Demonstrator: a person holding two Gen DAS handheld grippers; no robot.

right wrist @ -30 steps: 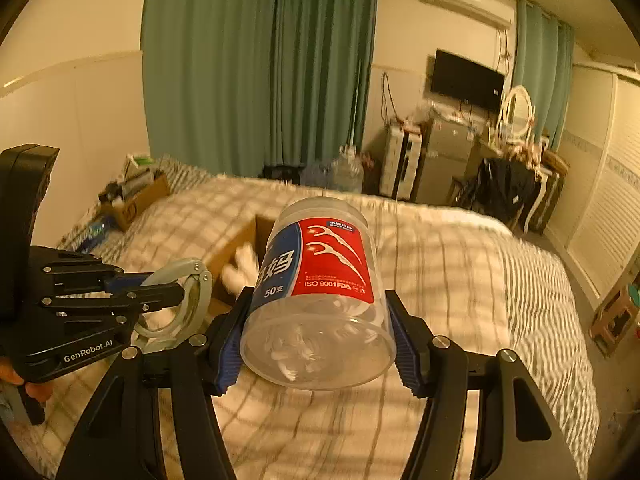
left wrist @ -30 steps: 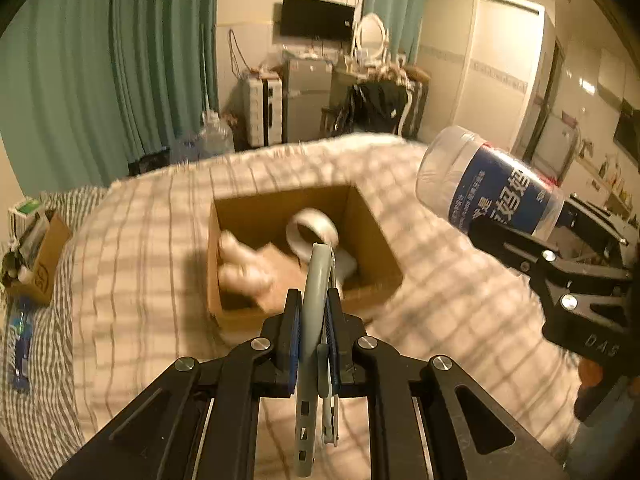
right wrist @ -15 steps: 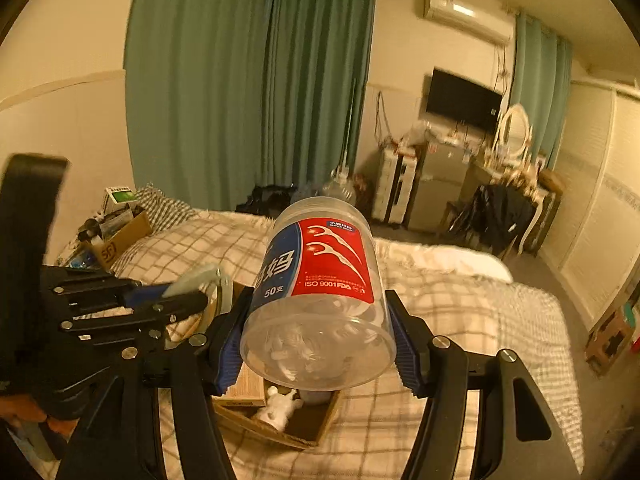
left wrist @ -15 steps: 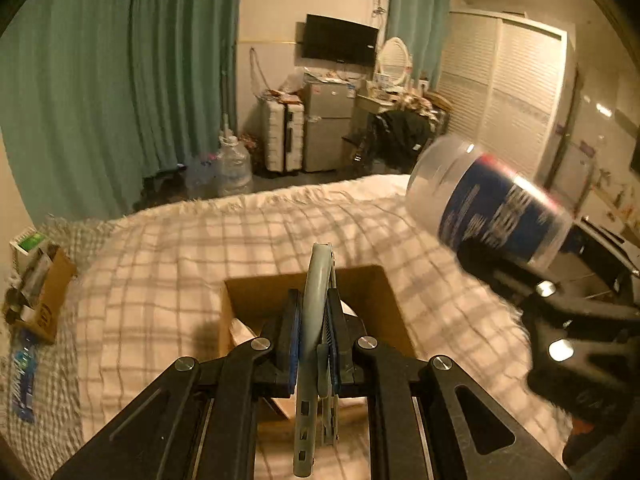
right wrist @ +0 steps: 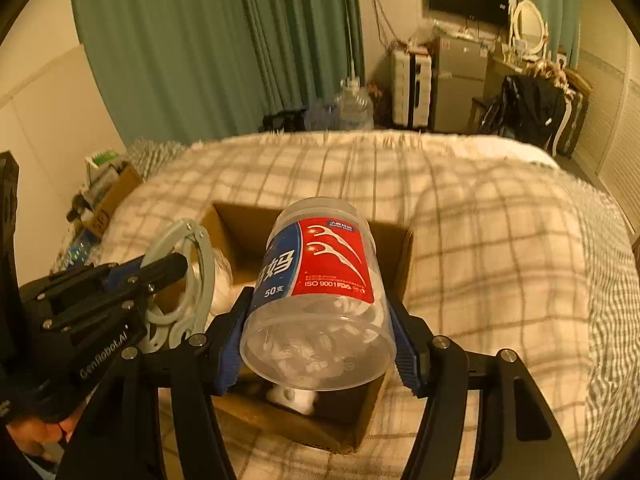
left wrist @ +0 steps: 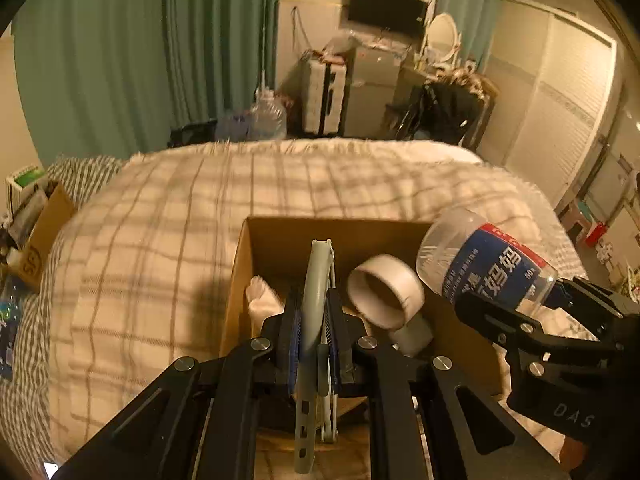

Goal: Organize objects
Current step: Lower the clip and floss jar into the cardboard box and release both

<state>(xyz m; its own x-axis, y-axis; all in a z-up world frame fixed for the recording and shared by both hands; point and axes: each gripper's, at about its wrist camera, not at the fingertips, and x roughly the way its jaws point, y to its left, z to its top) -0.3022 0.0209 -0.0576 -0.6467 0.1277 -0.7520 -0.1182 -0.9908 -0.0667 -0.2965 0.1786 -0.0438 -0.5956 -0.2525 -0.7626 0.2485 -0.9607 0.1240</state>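
My left gripper (left wrist: 314, 344) is closed tight on a pale grey-green ring-shaped plastic clip (left wrist: 316, 292), pinching its flat edge between the blue pads so it stands upright over the near side of the open cardboard box (left wrist: 280, 236). My right gripper (right wrist: 316, 344) is spread wide around a clear floss-pick jar (right wrist: 320, 280) with a red and blue label (it reads 50 and ISO 9001), and both pads press against its sides; the jar tilts away from me, lid end up, above the box. The box sits on the checked blanket (left wrist: 160, 216) of the bed. Inside it I see a roll of white tape (left wrist: 384, 292) standing on its edge and a white plush-looking object (left wrist: 260, 300) against the left wall. In the right wrist view the 2 grippers sit close side by side, the clip just left of the jar.
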